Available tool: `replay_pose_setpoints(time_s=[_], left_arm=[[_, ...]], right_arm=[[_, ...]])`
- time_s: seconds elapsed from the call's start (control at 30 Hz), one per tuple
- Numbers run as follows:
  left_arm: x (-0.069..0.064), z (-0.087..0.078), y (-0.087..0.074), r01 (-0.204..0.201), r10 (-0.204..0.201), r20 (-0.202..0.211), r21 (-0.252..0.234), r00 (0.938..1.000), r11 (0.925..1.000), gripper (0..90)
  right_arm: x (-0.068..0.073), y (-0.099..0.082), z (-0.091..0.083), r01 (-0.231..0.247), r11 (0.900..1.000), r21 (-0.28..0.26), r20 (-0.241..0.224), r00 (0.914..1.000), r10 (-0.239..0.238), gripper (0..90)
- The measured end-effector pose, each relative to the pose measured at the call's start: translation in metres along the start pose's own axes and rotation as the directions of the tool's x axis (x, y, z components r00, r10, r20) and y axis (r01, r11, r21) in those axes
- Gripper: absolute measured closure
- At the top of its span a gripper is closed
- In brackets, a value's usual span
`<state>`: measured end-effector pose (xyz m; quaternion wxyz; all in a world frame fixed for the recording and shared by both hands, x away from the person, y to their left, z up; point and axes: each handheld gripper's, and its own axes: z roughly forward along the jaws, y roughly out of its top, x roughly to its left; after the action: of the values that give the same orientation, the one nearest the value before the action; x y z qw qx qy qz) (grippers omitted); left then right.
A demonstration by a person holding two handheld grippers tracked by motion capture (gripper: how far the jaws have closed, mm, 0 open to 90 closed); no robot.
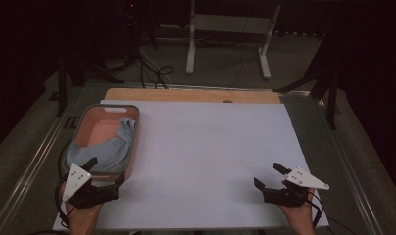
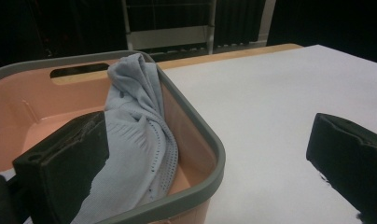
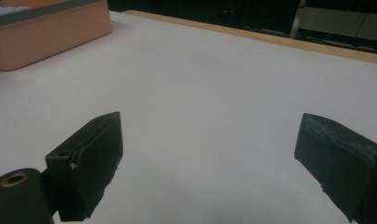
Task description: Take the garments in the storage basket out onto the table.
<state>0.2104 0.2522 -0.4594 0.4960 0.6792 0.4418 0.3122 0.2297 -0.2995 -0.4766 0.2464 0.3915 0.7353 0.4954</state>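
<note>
Pale blue cloth (image 1: 111,145) bunched in pink basket (image 1: 90,113), table's left side. Left tool (image 1: 103,172) just short of basket's near rim, jaws spread, empty. Right tool (image 1: 269,177) well apart, spread, empty. Left nearer.

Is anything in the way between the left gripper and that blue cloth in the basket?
Only the basket's near grey rim. The open left gripper sits at that edge, so it must go over the rim to reach the light blue cloth piled inside against the wall.
</note>
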Motion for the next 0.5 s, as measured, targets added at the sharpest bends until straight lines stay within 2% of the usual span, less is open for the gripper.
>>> replay_pose_setpoints(time_s=[0.33,0.5], left_arm=[[0.0016,-0.0009,-0.0018,0.004,-0.004,0.006,-0.019,1.0,0.9998,0.2],[0.0001,-0.0016,-0.0009,0.003,-0.003,0.014,-0.011,0.9999,0.9999,0.3]], right_arm=[[0.0017,0.0003,0.0018,0.002,1.0,0.001,-0.005,1.0,-0.002,7.6],[0.0027,0.0004,0.0024,0.002,1.0,0.002,-0.006,1.0,-0.002,7.6]])
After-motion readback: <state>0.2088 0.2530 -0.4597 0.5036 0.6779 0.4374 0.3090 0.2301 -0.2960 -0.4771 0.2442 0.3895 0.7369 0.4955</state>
